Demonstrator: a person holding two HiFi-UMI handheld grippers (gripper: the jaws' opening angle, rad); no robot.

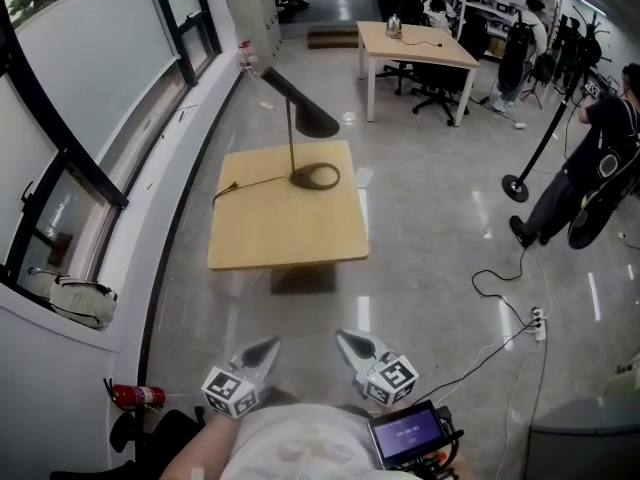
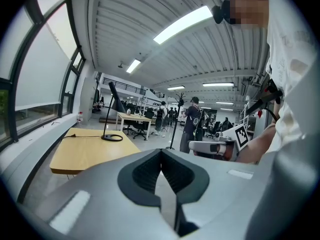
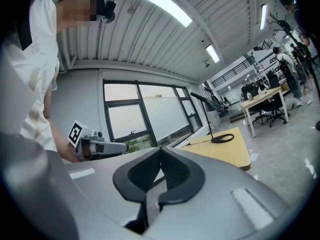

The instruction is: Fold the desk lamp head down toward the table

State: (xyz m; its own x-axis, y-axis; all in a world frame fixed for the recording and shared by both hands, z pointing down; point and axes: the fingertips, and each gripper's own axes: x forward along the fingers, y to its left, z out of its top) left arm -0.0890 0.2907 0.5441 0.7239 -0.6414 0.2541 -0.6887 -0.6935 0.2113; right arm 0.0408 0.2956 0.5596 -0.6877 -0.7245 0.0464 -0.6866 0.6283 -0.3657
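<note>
The left gripper (image 1: 268, 346) and right gripper (image 1: 348, 340) sit low by the person's body, each with its jaws pressed together on nothing, likely because the reach has not yet begun. Well apart from them, the desk lamp (image 1: 291, 133) stands near the far edge of a small square table (image 1: 285, 233) with a smooth, pale wood top. The lamp looks like matte dark metal: a flat ring base (image 1: 315, 176), a thin upright pole and a slanted cone head (image 1: 310, 113), still raised. Its cable (image 1: 250, 185) trails off the table's left side.
</note>
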